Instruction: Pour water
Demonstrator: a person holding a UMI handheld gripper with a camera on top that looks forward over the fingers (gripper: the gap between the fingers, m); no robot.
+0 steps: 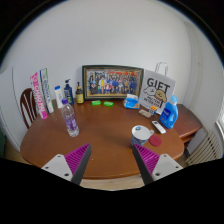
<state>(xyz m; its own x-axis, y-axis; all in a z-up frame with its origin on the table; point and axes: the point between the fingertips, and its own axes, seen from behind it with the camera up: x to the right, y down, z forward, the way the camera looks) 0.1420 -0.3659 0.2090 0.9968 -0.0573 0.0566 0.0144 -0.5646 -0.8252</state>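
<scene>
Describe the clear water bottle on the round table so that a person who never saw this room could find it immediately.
Start at the round wooden table against the white wall. Ahead of the open gripper, beyond its left finger, the clear plastic bottle stands upright on bare wood. Unlike the small bottles near the framed photo at the back, it stands alone, apart from the other things.

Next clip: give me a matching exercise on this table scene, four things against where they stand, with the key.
Things:
1. water bottle
2. framed photo
3. white cup
4. GIFT bag

Places:
A. at the wall, centre back of the table
B. right of the framed photo
C. ahead of the claw's left finger
D. ahead of the right finger

Pairs: 1-C, 2-A, 3-D, 4-B. The claw is open, holding nothing.
</scene>
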